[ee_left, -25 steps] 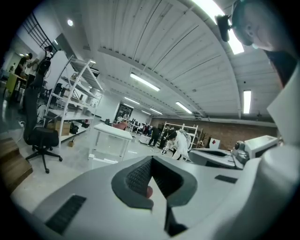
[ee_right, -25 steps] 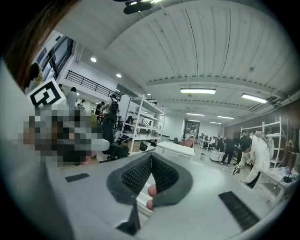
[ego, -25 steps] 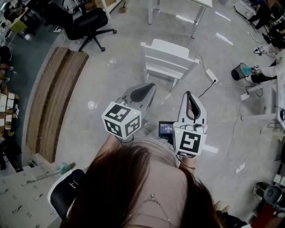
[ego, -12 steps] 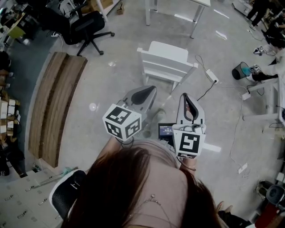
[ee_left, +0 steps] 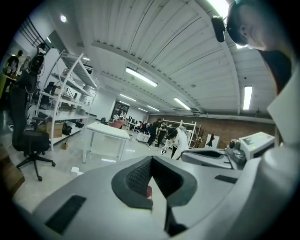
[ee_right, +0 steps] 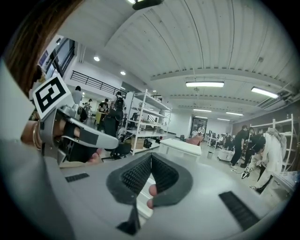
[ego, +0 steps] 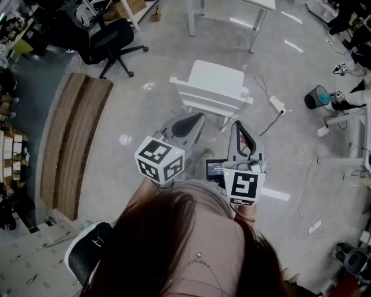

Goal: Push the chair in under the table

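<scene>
While they point forward side by side, the left gripper and right gripper each keep 2 jaws pressed together, holding nothing. The white chair stands just beyond them, apart from the white table.

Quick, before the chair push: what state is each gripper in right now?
Left gripper: closed, holding nothing.
Right gripper: closed, holding nothing.
</scene>
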Motion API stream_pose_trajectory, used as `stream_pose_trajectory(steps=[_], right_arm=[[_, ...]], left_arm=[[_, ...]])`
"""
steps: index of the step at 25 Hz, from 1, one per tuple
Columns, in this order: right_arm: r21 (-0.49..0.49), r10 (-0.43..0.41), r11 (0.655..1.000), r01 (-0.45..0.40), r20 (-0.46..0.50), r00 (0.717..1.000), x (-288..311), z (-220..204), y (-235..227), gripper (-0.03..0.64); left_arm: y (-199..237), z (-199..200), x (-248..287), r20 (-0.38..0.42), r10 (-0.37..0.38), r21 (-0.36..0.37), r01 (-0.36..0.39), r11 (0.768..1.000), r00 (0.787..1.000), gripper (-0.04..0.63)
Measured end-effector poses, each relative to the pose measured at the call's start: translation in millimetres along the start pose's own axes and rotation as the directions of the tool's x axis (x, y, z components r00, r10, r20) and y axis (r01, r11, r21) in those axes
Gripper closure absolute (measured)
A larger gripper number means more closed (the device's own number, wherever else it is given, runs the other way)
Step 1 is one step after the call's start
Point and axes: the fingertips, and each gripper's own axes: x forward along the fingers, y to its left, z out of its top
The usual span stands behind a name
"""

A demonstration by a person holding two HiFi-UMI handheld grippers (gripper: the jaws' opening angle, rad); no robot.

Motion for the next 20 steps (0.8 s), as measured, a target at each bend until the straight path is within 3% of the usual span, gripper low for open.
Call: stream_pose_trajectory(steps=[11,20], right_arm=[[-0.024,0.140,0.990,-0.139,0.006,0.990,51,-10,-45,0.597],[-0.050,0.214,0.975,-0.214,-0.009,0.977,74,-13,-59,0.597]], left_arm=[[9,23,73,0.038,0.035,0.017,-0.036,0.999,0.999,0.589],[13,24,92,-0.020,0.031,0.038,-0.030,0.999,0.999,0.589]])
